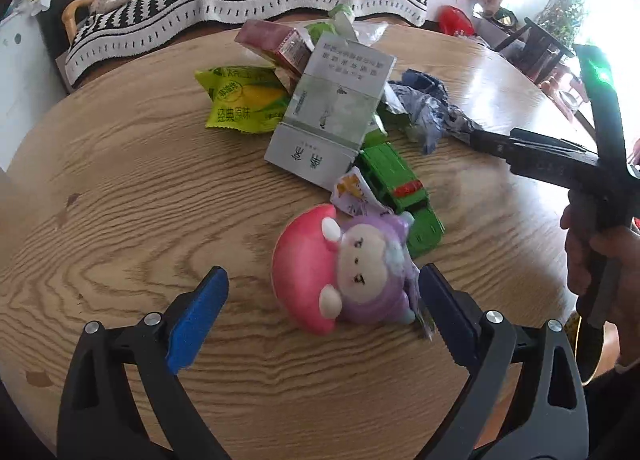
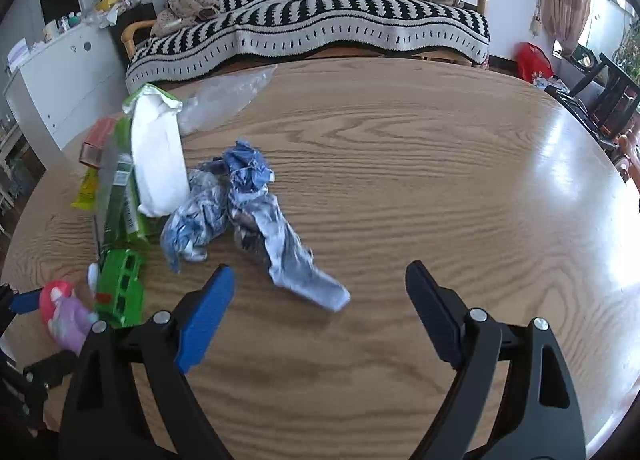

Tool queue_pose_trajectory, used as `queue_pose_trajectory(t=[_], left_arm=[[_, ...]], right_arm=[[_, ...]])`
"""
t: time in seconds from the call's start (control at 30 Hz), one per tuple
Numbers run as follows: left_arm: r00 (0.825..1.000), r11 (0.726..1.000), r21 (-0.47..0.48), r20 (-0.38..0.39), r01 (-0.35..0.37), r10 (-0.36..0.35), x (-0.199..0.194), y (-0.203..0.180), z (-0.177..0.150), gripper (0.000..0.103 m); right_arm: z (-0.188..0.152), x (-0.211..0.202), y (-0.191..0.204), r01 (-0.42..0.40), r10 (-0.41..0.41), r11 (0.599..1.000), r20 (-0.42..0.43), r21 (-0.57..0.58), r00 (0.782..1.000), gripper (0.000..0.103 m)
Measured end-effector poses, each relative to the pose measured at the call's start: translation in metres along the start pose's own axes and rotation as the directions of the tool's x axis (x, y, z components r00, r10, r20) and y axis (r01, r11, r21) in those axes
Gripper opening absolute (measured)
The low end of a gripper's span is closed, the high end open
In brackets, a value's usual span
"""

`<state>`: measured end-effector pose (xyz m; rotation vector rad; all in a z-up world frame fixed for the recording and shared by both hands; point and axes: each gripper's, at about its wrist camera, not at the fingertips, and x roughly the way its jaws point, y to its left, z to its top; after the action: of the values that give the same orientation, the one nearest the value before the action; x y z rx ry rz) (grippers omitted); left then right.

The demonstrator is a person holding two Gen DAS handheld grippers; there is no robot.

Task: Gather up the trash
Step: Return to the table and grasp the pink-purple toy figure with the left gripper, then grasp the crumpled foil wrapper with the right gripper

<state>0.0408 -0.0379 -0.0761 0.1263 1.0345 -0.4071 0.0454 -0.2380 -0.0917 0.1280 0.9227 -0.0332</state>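
A heap of trash lies on the round wooden table (image 2: 440,179): a crumpled blue wrapper (image 2: 248,199), a white pouch (image 2: 160,155), a clear plastic bag (image 2: 228,99), a yellow snack bag (image 1: 244,99), a grey carton (image 1: 332,111) and a small torn wrapper (image 1: 352,195). My right gripper (image 2: 320,274) is open, and the blue wrapper's tail reaches between its fingers without being pressed. My left gripper (image 1: 323,280) is open around a pink and purple plush toy (image 1: 340,272), which sits close against the right finger (image 1: 440,300).
A green toy truck (image 1: 400,195) lies between the plush and the carton. The right tool's black body (image 1: 560,163) and the hand holding it fill the left view's right side. A striped sofa (image 2: 320,27) stands behind the table, a white cabinet (image 2: 60,79) to its left, dark chairs (image 2: 612,99) right.
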Motion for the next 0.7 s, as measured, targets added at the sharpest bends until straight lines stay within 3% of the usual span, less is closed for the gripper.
queue_pose_trajectory(t=[0.2, 0.27, 0.3, 0.33, 0.37, 0.4, 0.53, 0.7], left_arm=[[1.0, 1.0, -0.031, -0.004, 0.002, -0.002, 0.006, 0.005, 0.003, 0.093], [1.0, 0.999, -0.033, 0.0, 0.006, -0.006, 0.006, 0.006, 0.004, 0.092], [1.0, 0.999, -0.032, 0.0, 0.008, -0.008, 0.006, 0.005, 0.004, 0.087], [1.0, 1.0, -0.026, -0.001, 0.017, -0.017, 0.006, 0.004, 0.005, 0.082], [0.999, 0.999, -0.019, -0.005, 0.036, -0.036, 0.006, 0.003, 0.005, 0.072], [0.999, 0.999, -0.013, -0.008, 0.053, -0.053, 0.005, 0.001, 0.005, 0.063], [1.0, 0.999, 0.027, 0.01, 0.02, -0.021, -0.006, -0.009, 0.003, 0.06], [0.999, 1.0, -0.019, 0.039, 0.015, -0.015, -0.024, -0.001, 0.009, 0.059]], right_arm=[[0.006, 0.018, 0.018, 0.024, -0.025, 0.996, -0.013, -0.091, 1.0, 0.082], [0.008, 0.019, 0.023, 0.008, -0.008, 0.993, -0.006, -0.114, 1.0, 0.068], [0.008, 0.018, 0.024, 0.002, -0.002, 0.993, -0.004, -0.118, 1.0, 0.061], [0.009, 0.017, 0.026, -0.005, 0.005, 0.993, -0.003, -0.12, 1.0, 0.044], [0.008, 0.015, 0.027, -0.004, 0.004, 0.993, -0.004, -0.121, 1.0, 0.036], [0.008, 0.013, 0.029, -0.004, 0.004, 0.993, -0.004, -0.12, 1.0, 0.034], [0.006, 0.001, 0.029, -0.016, 0.018, 0.995, 0.021, -0.097, 1.0, 0.031], [0.006, -0.022, 0.018, -0.025, 0.029, 0.998, 0.066, -0.049, 0.997, 0.031]])
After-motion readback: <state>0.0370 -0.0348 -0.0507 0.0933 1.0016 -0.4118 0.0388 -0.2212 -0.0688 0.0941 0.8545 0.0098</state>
